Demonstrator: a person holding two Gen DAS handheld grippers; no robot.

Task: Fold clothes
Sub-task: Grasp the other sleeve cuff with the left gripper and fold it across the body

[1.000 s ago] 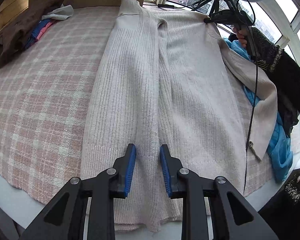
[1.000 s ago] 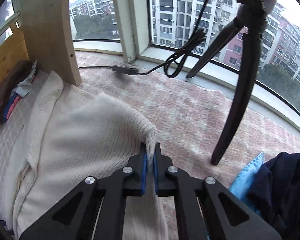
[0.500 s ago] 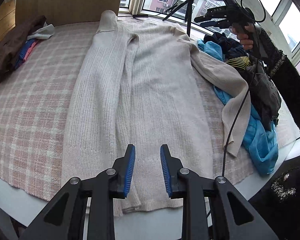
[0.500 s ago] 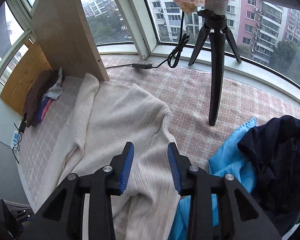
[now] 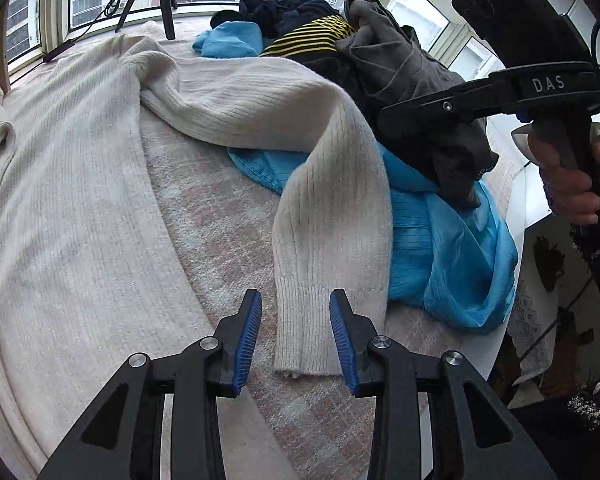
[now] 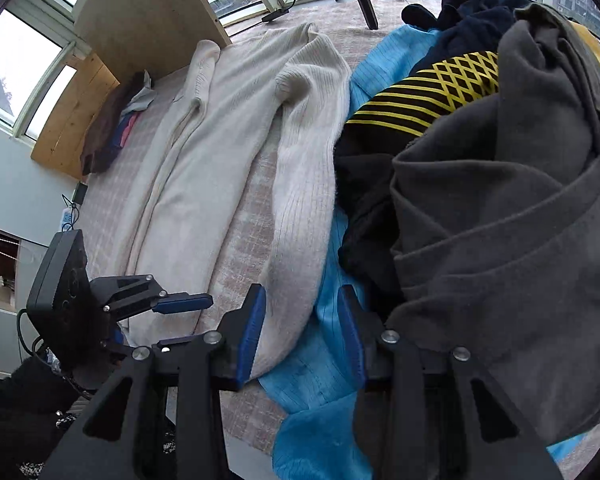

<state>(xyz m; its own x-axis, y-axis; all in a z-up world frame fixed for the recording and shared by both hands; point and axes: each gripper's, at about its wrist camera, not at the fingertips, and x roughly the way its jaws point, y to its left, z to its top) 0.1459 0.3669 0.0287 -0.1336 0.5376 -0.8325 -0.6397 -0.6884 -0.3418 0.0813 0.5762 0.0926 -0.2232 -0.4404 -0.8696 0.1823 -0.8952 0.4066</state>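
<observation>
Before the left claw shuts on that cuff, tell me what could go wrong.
1. The left claw is open astride the cream sleeve's cuff; closing low could pinch the checked cover too.
2. The sleeve drapes over the blue garment, which might drag along.
3. The open right claw hovers by the same sleeve, so the two could collide.

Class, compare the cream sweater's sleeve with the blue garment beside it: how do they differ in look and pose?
The sleeve is cream, ribbed knit, stretched out long; the blue garment is bright, smooth and crumpled. The sleeve lies partly on top; the blue garment sits beneath it. Both lie on the plaid cover.
</observation>
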